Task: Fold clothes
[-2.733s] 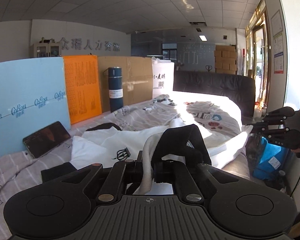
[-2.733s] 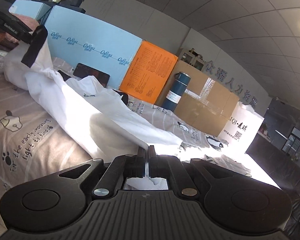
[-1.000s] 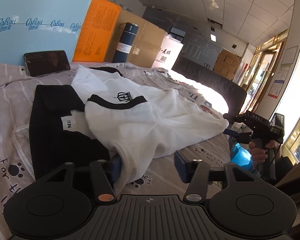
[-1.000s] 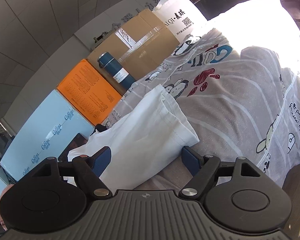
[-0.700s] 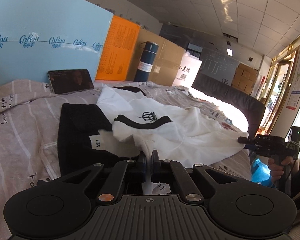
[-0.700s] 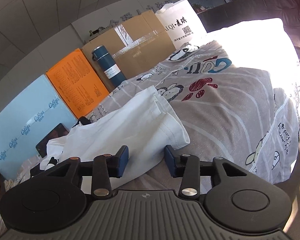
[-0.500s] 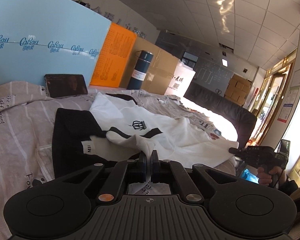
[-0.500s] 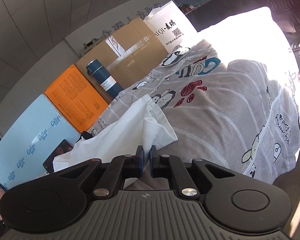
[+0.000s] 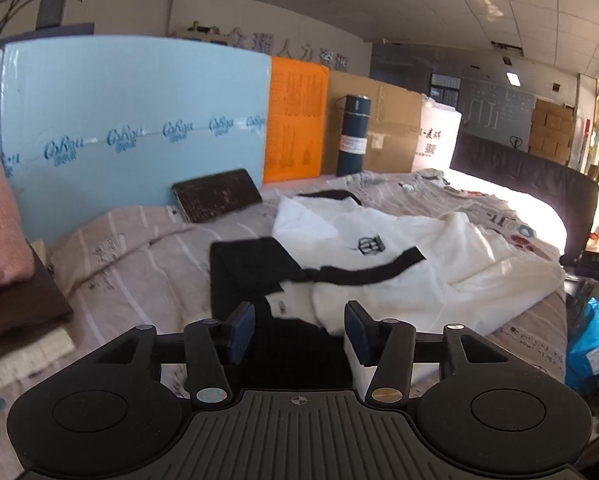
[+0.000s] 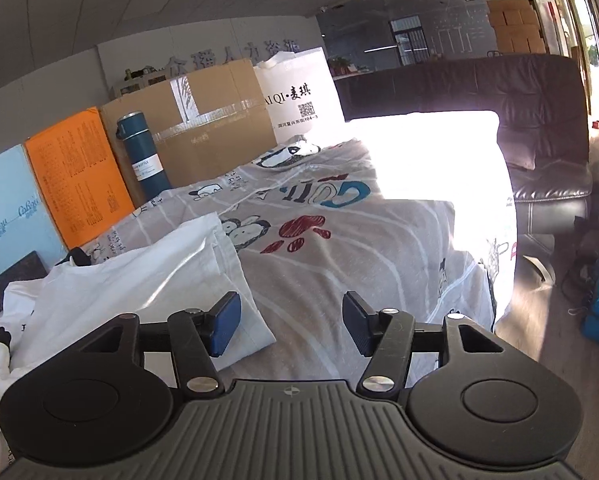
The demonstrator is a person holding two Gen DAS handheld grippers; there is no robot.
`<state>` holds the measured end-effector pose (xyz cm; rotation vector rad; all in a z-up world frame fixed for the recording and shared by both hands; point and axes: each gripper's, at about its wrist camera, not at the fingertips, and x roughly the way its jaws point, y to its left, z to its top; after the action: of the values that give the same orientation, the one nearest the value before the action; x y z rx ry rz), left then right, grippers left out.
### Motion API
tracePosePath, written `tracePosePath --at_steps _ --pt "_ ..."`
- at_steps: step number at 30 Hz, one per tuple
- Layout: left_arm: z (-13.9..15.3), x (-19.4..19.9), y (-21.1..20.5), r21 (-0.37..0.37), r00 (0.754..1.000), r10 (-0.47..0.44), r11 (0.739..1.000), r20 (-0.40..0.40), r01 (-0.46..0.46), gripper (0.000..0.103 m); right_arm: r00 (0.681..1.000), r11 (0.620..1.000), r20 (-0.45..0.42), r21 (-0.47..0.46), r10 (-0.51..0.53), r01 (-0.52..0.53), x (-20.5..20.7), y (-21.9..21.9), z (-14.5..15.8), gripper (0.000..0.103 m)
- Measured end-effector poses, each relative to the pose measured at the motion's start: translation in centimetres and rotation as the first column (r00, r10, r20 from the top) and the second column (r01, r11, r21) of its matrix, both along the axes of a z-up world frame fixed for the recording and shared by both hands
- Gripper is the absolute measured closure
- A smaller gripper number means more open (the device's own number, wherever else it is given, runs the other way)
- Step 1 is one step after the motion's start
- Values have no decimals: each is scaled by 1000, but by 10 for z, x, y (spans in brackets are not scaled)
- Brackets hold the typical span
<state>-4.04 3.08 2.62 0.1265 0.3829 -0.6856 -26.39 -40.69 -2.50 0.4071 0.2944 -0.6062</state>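
Observation:
A white T-shirt with black trim (image 9: 419, 264) lies rumpled on the bed, partly over a black garment (image 9: 251, 268). My left gripper (image 9: 299, 330) is open and empty, just in front of the black garment and the shirt's near edge. In the right wrist view the shirt's white hem end (image 10: 151, 276) lies on the patterned sheet. My right gripper (image 10: 291, 322) is open and empty, its left finger beside the hem's corner. The right gripper's tip also shows at the far right of the left wrist view (image 9: 591, 264).
The bed has a grey cartoon-print sheet (image 10: 359, 240). At the back stand a blue foam board (image 9: 131, 128), an orange board (image 9: 295, 120), a dark bottle (image 9: 351, 140), a cardboard box (image 10: 203, 120) and a phone (image 9: 217, 194). Folded pink and brown clothes (image 9: 7, 264) lie left. A black sofa (image 10: 539, 120) stands right.
Both grippers were shut on the shirt half a second ago; both have opened and let it go. The shirt has settled on the bed. The left gripper has drawn back.

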Motion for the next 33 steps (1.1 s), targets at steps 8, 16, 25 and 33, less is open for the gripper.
tracePosePath --at_steps 8,16,25,33 --pt "109 66 -21 -205 979 -107 968 173 142 21 949 967 211 -148 236 -207 44 -6 70 27" --pt "111 166 -95 -331 982 -177 925 59 186 2 861 928 349 -117 371 -352 115 -24 122 12" --pt "10 255 -173 -205 960 -139 975 -243 89 1 857 858 209 121 470 -500 241 -31 97 12" --pt "-24 296 -236 -43 911 -212 977 -353 210 15 827 778 250 286 503 -560 288 -44 30 12"
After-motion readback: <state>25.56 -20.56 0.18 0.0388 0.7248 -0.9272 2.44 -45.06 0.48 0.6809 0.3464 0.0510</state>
